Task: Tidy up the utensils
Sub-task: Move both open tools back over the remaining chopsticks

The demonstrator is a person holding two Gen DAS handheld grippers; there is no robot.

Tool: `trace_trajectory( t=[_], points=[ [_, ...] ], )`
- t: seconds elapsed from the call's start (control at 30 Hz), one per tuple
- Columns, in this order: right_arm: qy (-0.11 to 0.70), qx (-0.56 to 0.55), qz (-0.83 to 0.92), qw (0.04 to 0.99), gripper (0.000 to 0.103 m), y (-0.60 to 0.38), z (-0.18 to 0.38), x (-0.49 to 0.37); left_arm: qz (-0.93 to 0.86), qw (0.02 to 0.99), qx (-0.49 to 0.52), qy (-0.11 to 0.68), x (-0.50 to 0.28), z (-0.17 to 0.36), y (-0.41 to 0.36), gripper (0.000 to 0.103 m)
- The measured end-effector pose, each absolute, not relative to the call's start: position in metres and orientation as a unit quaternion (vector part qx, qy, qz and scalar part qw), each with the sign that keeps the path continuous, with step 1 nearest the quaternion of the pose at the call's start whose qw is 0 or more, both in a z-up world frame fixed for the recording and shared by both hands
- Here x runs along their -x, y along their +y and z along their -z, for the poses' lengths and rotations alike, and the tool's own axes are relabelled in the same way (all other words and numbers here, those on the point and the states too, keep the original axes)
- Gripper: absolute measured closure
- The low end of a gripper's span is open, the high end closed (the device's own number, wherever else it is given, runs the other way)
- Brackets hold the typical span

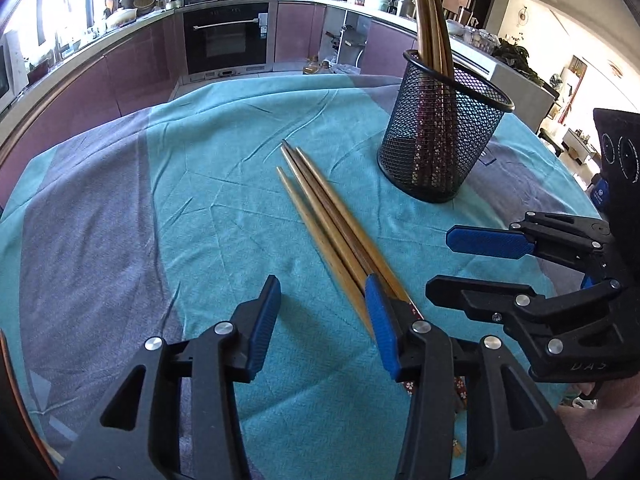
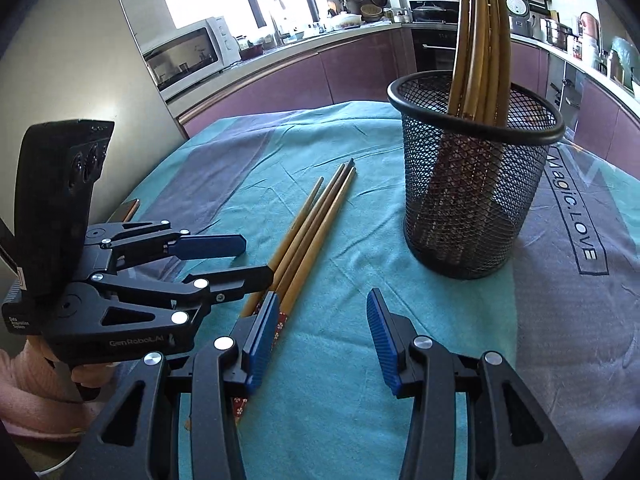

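Note:
Several wooden chopsticks (image 1: 320, 208) lie loose in a bundle on the teal cloth, tips pointing away; they also show in the right wrist view (image 2: 308, 232). A black mesh cup (image 1: 436, 140) stands upright behind them and holds several more chopsticks (image 1: 430, 16); it also shows in the right wrist view (image 2: 472, 176). My left gripper (image 1: 322, 322) is open and empty, its right finger over the chopsticks' thick ends. My right gripper (image 2: 322, 334) is open and empty, its left finger over the same ends. Each gripper also shows in the other's view: the right one (image 1: 460, 264), the left one (image 2: 252, 258).
A teal and grey cloth (image 1: 180, 200) covers the table. Kitchen counters, an oven (image 1: 226, 36) and a microwave (image 2: 188, 52) stand beyond the table's far edge. A phone-like device (image 2: 126, 210) lies at the table's left edge.

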State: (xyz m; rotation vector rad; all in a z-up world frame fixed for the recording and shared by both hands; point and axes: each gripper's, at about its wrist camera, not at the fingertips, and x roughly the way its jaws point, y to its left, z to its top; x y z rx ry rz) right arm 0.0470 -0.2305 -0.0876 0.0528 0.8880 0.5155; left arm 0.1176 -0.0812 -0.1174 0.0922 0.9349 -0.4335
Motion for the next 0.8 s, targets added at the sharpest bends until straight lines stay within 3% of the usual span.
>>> trace_trajectory(
  t=[0.17, 0.3, 0.43, 0.8],
  points=[
    [0.425, -0.02, -0.248, 0.87, 0.06, -0.228, 0.088, -0.049, 0.208, 0.868, -0.052, 0.447, -0.12, 0.119, -0.083, 0.064],
    [0.427, -0.016, -0.244, 0.871, 0.06, -0.224, 0.09, -0.053, 0.208, 0.867, -0.051, 0.449, -0.124, 0.118, -0.079, 0.077],
    [0.429, -0.01, -0.243, 0.87, 0.06, -0.22, 0.092, -0.056, 0.209, 0.866, -0.043, 0.452, -0.129, 0.118, -0.075, 0.082],
    [0.432, 0.02, -0.224, 0.873, 0.061, -0.214, 0.093, -0.059, 0.209, 0.866, -0.038, 0.452, -0.129, 0.121, -0.069, 0.082]
  ],
)
